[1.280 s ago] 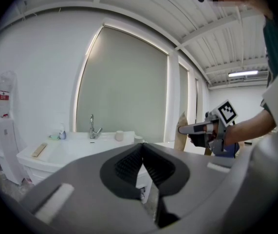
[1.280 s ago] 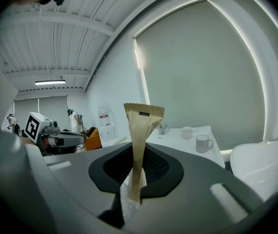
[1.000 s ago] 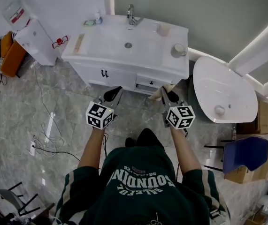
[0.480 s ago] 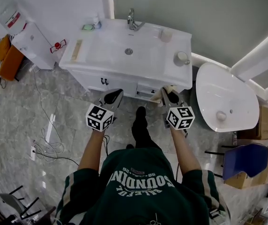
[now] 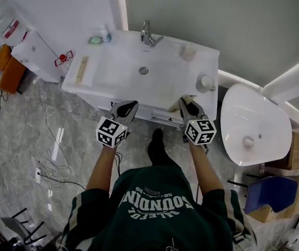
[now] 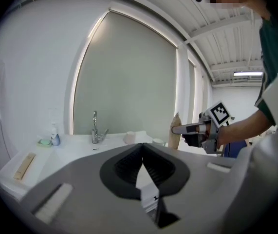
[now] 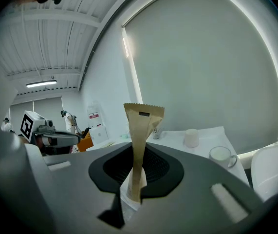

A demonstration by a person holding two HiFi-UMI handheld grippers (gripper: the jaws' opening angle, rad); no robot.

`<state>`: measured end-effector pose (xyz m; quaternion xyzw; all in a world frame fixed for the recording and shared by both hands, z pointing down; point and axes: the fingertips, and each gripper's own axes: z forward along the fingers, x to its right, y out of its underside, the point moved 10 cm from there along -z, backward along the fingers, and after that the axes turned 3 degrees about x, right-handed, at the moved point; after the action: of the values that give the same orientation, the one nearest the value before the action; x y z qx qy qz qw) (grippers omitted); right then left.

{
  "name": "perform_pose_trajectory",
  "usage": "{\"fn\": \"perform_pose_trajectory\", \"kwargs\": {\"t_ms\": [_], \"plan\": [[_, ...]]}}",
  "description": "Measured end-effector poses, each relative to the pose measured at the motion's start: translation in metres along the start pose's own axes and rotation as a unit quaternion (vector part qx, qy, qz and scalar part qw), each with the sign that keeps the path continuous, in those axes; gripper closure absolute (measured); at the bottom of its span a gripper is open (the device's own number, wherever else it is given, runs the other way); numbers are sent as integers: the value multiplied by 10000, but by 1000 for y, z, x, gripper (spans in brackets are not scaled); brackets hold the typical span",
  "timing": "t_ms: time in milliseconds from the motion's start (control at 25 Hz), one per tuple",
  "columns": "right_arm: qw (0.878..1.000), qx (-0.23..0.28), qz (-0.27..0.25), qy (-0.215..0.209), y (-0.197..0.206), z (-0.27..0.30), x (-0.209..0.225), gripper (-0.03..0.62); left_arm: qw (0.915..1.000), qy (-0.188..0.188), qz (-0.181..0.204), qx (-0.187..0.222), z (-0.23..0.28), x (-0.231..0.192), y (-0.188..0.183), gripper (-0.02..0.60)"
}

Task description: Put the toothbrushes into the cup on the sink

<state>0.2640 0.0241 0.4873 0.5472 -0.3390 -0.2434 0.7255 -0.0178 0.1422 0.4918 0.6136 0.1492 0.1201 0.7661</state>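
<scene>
The white sink [image 5: 119, 75] stands ahead of me, with a pale cup [image 5: 189, 52] at its back right and a white mug [image 5: 207, 82] near its right edge. A tan toothbrush packet [image 5: 81, 69] lies on the sink's left side. My right gripper [image 5: 187, 102] is shut on a brown paper toothbrush packet [image 7: 141, 130], which stands upright between its jaws. My left gripper [image 5: 128, 104] is shut with nothing in it. Both hang in front of the sink cabinet, short of the basin. The cup [image 7: 191, 137] and mug [image 7: 221, 155] show beyond the held packet.
A faucet [image 5: 148, 34] stands at the sink's back, with a soap dish [image 5: 96, 40] and a small bottle [image 5: 106, 33] to its left. A white oval fixture [image 5: 254, 124] is at the right, a blue chair [image 5: 267, 192] behind it. Cables [image 5: 55, 161] lie on the floor at the left.
The person has stepped toward the sink, which now sits lower and nearer in the head view. Both grippers keep their pose, and the right one still holds its packet.
</scene>
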Motion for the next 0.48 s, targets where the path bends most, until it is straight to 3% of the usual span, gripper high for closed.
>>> {"fn": "perform_pose_trajectory", "kwargs": {"t_ms": [480], "plan": [[9998, 138, 165, -42, -59, 113, 109, 559, 9996, 91, 237, -160, 140, -63, -64, 531]]}}
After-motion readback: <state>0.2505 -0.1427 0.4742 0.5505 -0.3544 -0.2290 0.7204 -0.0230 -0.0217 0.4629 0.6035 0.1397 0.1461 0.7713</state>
